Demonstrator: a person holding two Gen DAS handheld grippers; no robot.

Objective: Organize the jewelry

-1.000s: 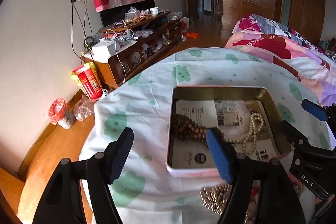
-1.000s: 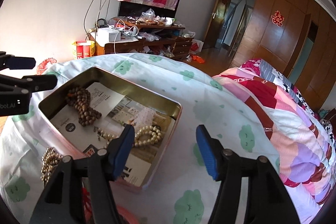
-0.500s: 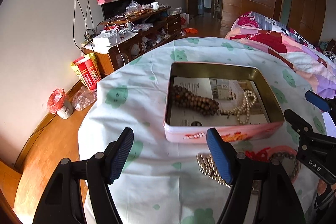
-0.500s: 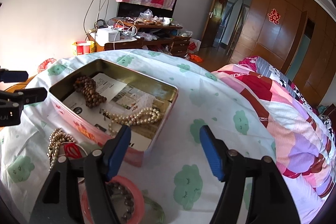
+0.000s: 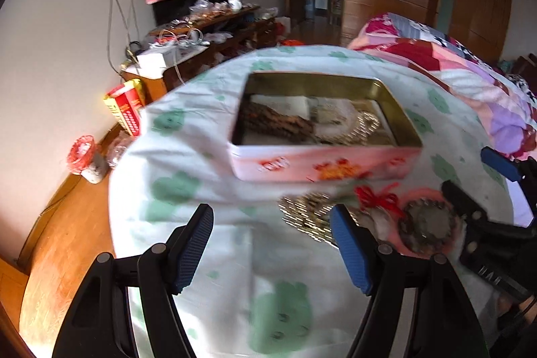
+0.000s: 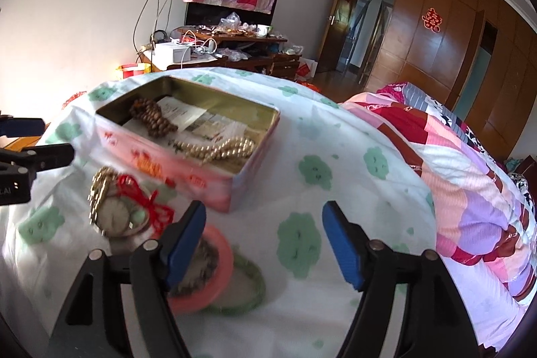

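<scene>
- Jewelry is seen split between two places: part of it lies in the open pink tin (image 6: pixel 235 187) on the cloud-print bedcover (image 6: pixel 315 170), part is left outside on the cover in front of the tin.
- Inside the tin, a dark brown wooden bead string (image 6: pixel 152 119) is lying toward the far left and a cream pearl strand (image 6: pixel 218 150) toward the near right corner, both on printed paper. Those two pieces can be counted as put away.
- Outside, a gold bead chain (image 5: pixel 305 213) is bunched just in front of the tin wall, with a red knotted cord (image 6: pixel 147 200) and a pale round pendant (image 6: pixel 115 213) touching it.
- Nearer still, a pink round lid (image 6: pixel 214 264) holding a dark bead bracelet is seen, and a green bangle (image 6: pixel 251 284) is lying against its edge.
- Left gripper (image 5: pixel 272 250) is held spread wide over bare cover, nothing between its blue pads; the gold chain lies just beyond its right pad.
- Right gripper (image 6: pixel 265 244) is held spread too, its jaws having just been widening, with nothing between them; its left pad is hanging over the pink lid.
- Judged from this: roughly two pieces stowed, at least four left, and a fresh pick-up looks to be lined up. The left view is blurred, so fine detail is not to be trusted.
</scene>
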